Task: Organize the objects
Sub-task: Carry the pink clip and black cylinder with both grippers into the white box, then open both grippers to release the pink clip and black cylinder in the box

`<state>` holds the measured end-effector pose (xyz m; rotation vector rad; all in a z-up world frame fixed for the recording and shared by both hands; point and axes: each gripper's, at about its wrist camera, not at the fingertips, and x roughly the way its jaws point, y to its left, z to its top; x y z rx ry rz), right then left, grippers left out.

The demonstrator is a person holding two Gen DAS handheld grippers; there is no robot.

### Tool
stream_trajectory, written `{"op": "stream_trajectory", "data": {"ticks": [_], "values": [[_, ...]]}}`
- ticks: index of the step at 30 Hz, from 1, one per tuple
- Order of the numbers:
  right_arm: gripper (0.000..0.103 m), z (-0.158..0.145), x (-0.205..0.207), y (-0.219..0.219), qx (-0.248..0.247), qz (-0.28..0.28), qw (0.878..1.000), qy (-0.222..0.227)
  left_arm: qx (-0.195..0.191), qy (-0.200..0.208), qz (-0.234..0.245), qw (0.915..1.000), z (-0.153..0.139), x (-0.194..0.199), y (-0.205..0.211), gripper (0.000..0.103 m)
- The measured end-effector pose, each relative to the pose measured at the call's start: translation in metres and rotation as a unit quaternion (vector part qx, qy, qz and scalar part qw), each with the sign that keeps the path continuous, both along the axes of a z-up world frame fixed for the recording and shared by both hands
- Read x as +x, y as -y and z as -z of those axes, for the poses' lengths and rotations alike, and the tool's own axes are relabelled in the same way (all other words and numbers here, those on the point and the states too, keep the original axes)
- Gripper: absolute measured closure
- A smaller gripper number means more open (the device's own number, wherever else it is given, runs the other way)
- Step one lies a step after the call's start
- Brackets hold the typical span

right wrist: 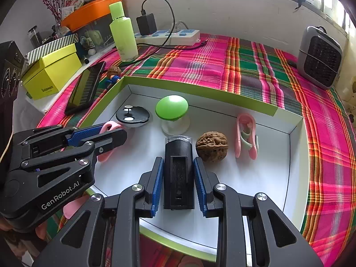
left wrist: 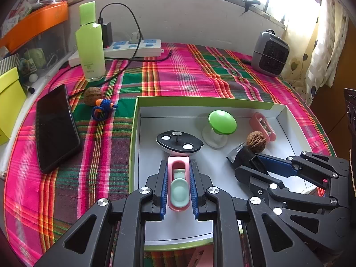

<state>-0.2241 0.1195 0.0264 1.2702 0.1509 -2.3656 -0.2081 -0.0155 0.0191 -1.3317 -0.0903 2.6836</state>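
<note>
A white box with a green rim [left wrist: 136,120] [right wrist: 200,90] lies on the plaid cloth. My left gripper [left wrist: 178,166] is shut on a pink clip with a mint insert [left wrist: 179,184], low over the box floor. My right gripper [right wrist: 178,164] is shut on a black rectangular device [right wrist: 179,171] [left wrist: 242,155] inside the box. In the box also sit a green-topped knob [left wrist: 222,122] [right wrist: 171,110], a black oval lid [left wrist: 179,143] [right wrist: 132,116], a walnut [left wrist: 255,142] [right wrist: 211,149] and a second pink clip [left wrist: 263,125] [right wrist: 245,136].
Outside the box on the cloth lie another walnut [left wrist: 92,95], a blue-orange crochet toy [left wrist: 103,109], a black phone [left wrist: 56,128], a green bottle [left wrist: 90,44], a power strip [left wrist: 133,47] and a grey heater [left wrist: 270,53]. A yellow box [right wrist: 52,71] stands at left.
</note>
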Motion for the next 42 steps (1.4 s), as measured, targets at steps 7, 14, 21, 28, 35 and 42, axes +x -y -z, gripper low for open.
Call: {"op": "stream_trajectory", "data": {"ticks": [7, 14, 21, 28, 35, 42], "values": [[0.074, 0.001, 0.0, 0.0, 0.0, 0.002, 1.0, -0.001, -0.002, 0.001, 0.0, 1.0, 0.0, -0.001, 0.0, 0.087], [0.074, 0.0, -0.001, -0.001, -0.004, 0.002, 1.0, 0.001, -0.001, 0.001, 0.0, 1.0, 0.0, 0.0, -0.001, 0.087], [0.074, -0.001, 0.0, -0.002, -0.005, 0.003, 1.0, -0.002, -0.002, 0.001, 0.0, 1.0, 0.0, -0.001, -0.001, 0.086], [0.074, -0.004, 0.001, -0.001, -0.005, 0.005, 1.0, -0.006, -0.003, 0.0, 0.0, 1.0, 0.0, 0.0, -0.001, 0.085], [0.074, -0.007, 0.006, -0.001, -0.003, 0.006, 1.0, -0.01, -0.002, -0.002, 0.001, 1.0, 0.001, 0.004, 0.0, 0.081], [0.074, -0.011, 0.012, -0.003, -0.006, 0.008, 1.0, -0.015, -0.003, -0.007, 0.001, 1.0, -0.007, 0.013, 0.001, 0.076]]}}
